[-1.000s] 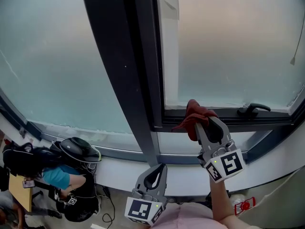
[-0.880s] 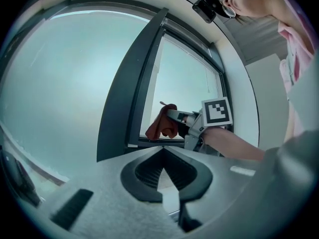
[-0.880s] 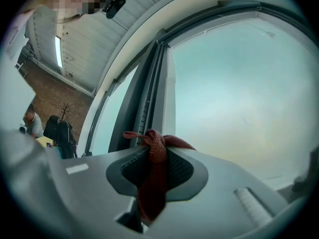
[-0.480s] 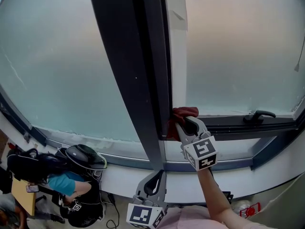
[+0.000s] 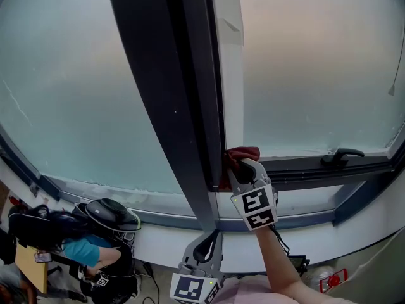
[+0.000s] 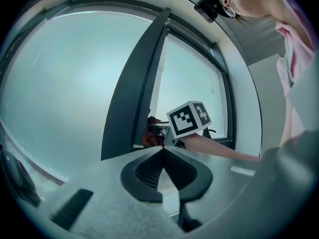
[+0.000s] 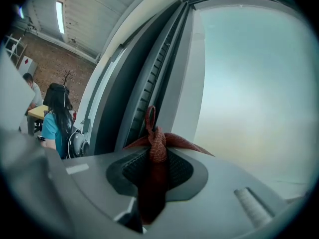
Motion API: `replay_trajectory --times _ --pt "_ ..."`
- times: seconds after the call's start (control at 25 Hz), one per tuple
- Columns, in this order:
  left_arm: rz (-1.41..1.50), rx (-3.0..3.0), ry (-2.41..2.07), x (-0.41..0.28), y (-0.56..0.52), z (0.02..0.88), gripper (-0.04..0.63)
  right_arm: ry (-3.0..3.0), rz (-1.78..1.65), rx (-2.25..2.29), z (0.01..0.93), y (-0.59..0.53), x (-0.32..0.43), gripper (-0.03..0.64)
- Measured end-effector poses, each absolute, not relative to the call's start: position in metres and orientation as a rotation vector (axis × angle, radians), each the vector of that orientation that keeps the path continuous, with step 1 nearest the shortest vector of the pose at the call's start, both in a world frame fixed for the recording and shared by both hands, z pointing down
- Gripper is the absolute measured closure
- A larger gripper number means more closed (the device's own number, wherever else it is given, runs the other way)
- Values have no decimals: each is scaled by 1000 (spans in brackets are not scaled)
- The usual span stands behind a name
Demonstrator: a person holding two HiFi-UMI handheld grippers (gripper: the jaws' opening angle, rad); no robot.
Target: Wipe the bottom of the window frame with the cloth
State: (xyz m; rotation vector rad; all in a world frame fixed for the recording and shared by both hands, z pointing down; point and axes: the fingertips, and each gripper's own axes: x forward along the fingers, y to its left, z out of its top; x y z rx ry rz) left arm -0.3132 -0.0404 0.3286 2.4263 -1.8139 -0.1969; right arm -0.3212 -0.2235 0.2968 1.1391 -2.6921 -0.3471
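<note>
Currently the right gripper (image 5: 239,164) has its jaws clamped on a crumpled dark-red cloth (image 5: 244,152). The cloth presses into the corner where the dark bottom rail of the window frame (image 5: 304,168) meets the broad dark vertical post (image 5: 171,106). Leftward the post blocks the way. Rightward the rail runs bare as far as the black lever handle (image 5: 342,154). The left gripper (image 5: 214,234) hangs low by the pale sill (image 5: 152,230), jaws together on nothing. Black-and-white square markers show on both grippers. Print on a small red tag (image 5: 324,273) is too small to read.
</note>
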Motion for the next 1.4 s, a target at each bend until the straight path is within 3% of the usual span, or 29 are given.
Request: replay_trajectory --times 1.4 --pt "-199 2378 -1849 -321 -42 331 601 -2508 -376 1146 310 -232 -303 540"
